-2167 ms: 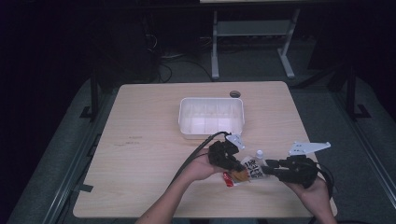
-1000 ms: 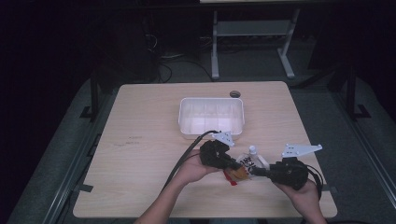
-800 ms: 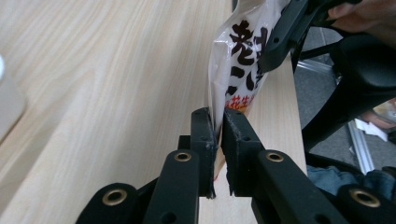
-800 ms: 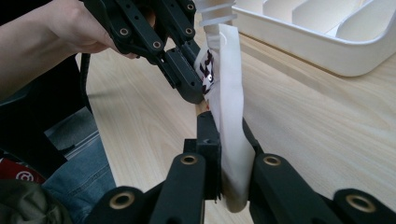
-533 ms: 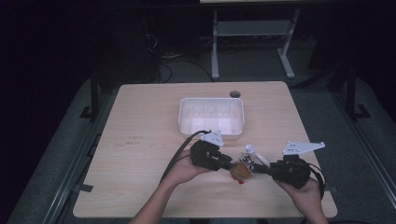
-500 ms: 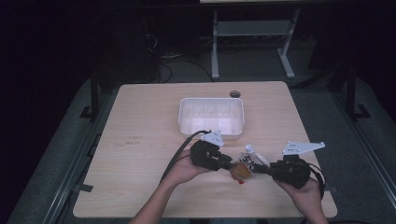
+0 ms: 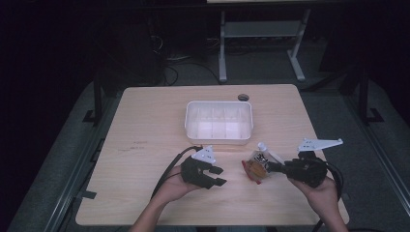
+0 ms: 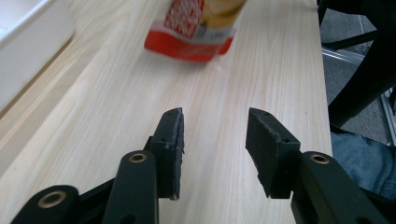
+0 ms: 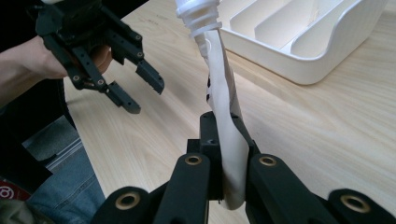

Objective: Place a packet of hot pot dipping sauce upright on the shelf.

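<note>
Right tongs (image 9: 223,186) clamped on spouted pouch (image 7: 259,162), lifted just off the worktop (image 7: 154,125); left tongs (image 7: 216,176) just opened, empty, drawn back beside it. Handover apparently done. Next, likely, carried to the white divided tray (image 7: 218,122) nearby and lowered into a compartment.

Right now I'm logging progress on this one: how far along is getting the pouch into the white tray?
Done: the handover. The left tongs have just been opening and hold nothing, apart from the pouch. In hand: the right tongs are clamped on the pouch, its white spout pointing away, lifted off the table. Left: carrying it to the white tray, whose compartments look empty, and letting go.
</note>
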{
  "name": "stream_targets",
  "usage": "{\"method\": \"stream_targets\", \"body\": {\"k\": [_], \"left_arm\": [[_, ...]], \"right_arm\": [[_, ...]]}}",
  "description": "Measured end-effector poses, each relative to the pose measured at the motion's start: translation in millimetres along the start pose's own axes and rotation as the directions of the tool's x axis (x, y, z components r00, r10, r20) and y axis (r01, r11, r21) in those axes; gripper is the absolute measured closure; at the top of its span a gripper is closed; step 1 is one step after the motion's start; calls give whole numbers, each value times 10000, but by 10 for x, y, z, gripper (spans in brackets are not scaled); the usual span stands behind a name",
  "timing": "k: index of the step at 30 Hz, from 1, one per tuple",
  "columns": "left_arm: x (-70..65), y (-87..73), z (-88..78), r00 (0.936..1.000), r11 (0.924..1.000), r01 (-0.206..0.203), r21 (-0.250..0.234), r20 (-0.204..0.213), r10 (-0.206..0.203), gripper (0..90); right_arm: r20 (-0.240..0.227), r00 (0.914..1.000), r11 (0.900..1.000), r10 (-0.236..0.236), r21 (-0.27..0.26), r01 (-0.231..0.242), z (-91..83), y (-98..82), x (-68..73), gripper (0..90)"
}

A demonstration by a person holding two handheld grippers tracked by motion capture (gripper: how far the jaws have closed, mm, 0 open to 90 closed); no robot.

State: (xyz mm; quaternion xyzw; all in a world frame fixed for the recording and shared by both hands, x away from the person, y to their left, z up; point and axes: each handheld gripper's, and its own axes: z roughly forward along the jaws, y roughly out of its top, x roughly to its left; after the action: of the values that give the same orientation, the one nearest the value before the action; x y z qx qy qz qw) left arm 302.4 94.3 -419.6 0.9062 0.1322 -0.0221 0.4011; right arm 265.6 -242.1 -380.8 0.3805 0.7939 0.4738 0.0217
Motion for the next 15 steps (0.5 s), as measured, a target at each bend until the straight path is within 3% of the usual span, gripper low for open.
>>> {"method": "stream_targets", "body": {"k": [15], "left_arm": [[-53,-342,-227,9970,9996,247,-165,-723,-258,430]], "right_arm": [[207,9997,9994,-115,317,109,-54,224,18,883]]}}
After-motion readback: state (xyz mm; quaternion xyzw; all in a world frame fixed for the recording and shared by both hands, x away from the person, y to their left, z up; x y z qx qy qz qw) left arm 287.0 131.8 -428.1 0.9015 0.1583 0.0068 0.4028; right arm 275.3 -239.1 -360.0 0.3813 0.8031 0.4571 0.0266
